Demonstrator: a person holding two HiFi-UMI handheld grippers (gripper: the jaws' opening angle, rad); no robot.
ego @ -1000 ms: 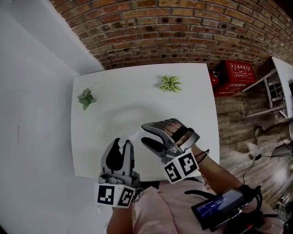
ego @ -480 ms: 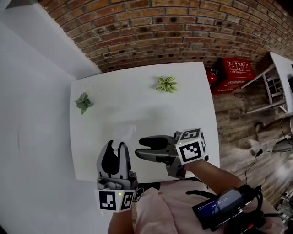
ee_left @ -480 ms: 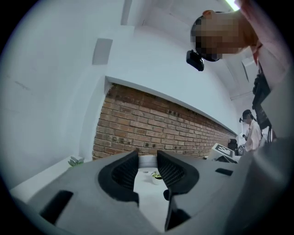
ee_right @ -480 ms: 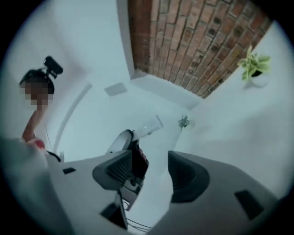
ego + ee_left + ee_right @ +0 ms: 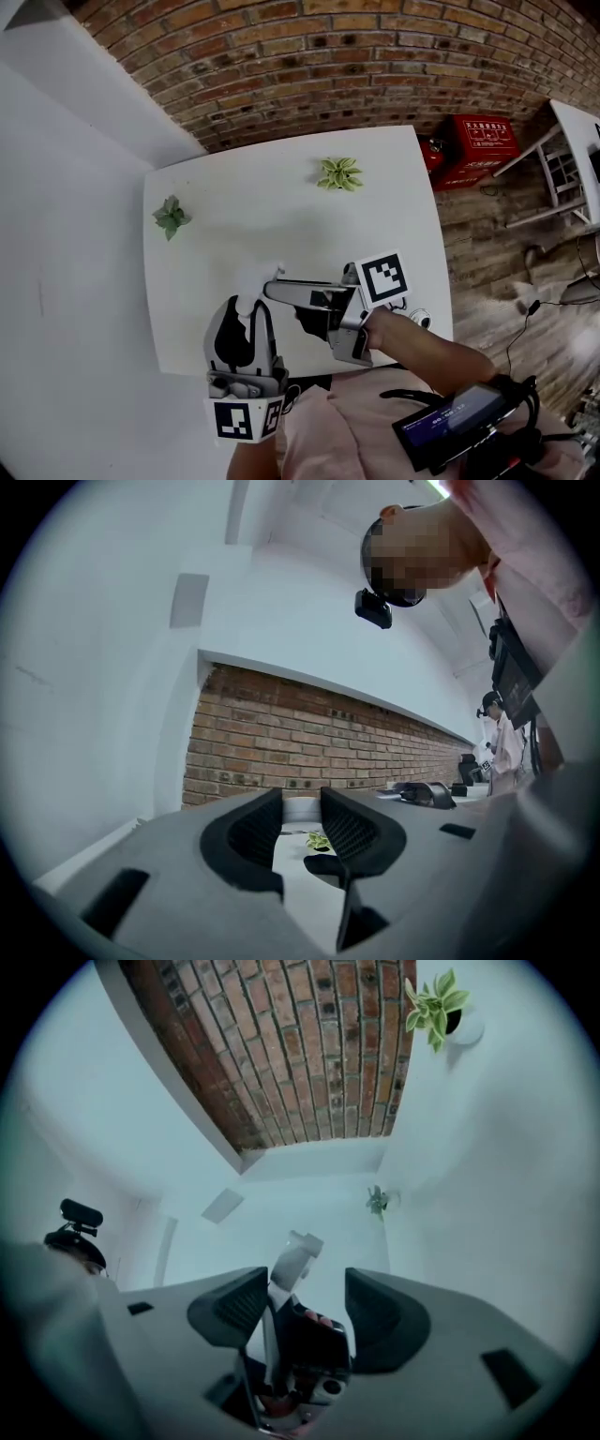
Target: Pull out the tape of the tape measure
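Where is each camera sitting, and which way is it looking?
Head view: on the person's head, looking steeply down at the white table; the left gripper, the right gripper and a forearm show.
Left gripper view: on the left gripper, looking level along its open jaws toward the brick wall; the person's shirt shows top right.
Right gripper view: on the right gripper, tipped sideways, looking along its open jaws across the table; only its own jaws show clearly.
Shared: all three see the light green plant.
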